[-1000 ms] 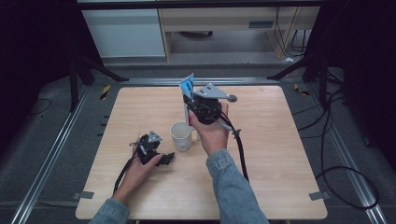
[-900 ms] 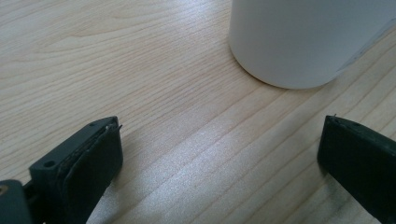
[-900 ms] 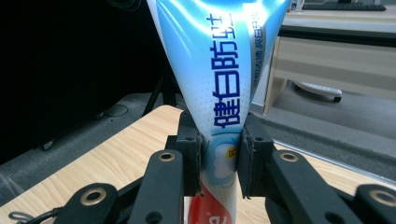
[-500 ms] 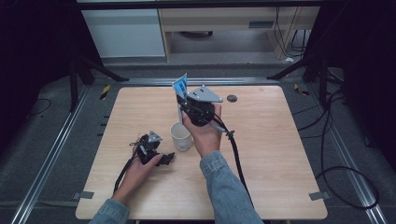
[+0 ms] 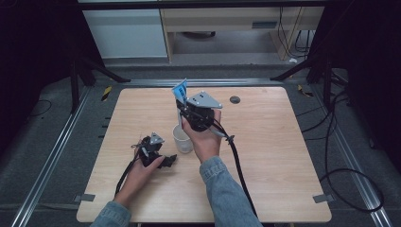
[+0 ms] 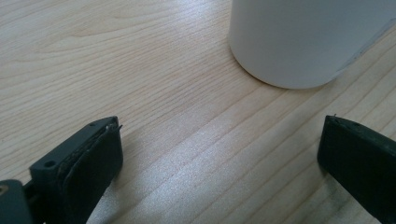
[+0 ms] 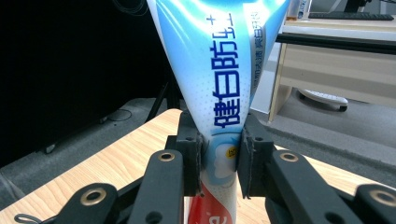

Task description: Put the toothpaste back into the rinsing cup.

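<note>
Left gripper [image 5: 166,160]: we rest it on the table [image 5: 283,156] at about 7 o'clock of the cup, jaws released with only bare wood between them; against the earlier high views it has not shifted.

Cup [image 5: 182,138]: our white cup stands upright just at 1 o'clock of the left gripper; in the left gripper view its base [image 6: 303,42] sits ahead of the open jaws, apart from both. No print readable on it.

Right gripper [image 5: 183,111]: clenched on the toothpaste tube, pads pressing its lower body in the right gripper view [image 7: 219,163]. Against the earlier high views we have carried it leftward, so it now hangs at about 12 o'clock of the cup rather than 1 o'clock.

Toothpaste tube [image 5: 180,90]: held upright, crimped blue end up, over the table just beyond the cup and not touching it.

What the shift means: we judge we are lining the tube up over the cup, to lower it in; that step is not yet done.

Writing on tube [image 7: 224,70]: blue Chinese characters run down the pale face, reading roughly 健白防蛀; smaller side print is too fine to read, and the red band below is cut off.

Far edge: a small dark disc [image 5: 235,99] lies at about 2 o'clock of the cup.
</note>
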Demonstrator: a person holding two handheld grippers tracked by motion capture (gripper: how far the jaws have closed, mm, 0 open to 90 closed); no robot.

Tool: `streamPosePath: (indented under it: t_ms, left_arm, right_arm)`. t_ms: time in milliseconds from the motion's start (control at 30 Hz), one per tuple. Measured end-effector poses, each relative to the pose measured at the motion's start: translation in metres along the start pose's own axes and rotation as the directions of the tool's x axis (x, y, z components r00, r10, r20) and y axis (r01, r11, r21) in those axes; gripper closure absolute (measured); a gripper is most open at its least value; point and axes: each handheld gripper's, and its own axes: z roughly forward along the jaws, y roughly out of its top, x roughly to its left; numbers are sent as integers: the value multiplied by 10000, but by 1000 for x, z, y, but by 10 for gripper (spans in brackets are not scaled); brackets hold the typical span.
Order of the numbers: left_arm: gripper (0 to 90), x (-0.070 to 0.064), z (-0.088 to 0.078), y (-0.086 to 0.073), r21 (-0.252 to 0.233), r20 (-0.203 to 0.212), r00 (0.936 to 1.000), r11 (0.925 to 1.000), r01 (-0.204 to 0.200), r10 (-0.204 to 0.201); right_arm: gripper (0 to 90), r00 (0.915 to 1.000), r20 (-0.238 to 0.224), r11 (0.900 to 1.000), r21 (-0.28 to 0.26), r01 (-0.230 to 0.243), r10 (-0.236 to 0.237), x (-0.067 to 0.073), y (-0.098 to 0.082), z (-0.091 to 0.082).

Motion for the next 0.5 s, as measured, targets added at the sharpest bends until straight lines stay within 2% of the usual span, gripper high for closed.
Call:
streamPosePath:
  t_ms: [500]
  left_arm:
    - [0,0,0,0,-39,-6,10000,10000,55,-55]
  right_arm:
    - [733,9999,62,9997,167,-151,150,-2,-14,2]
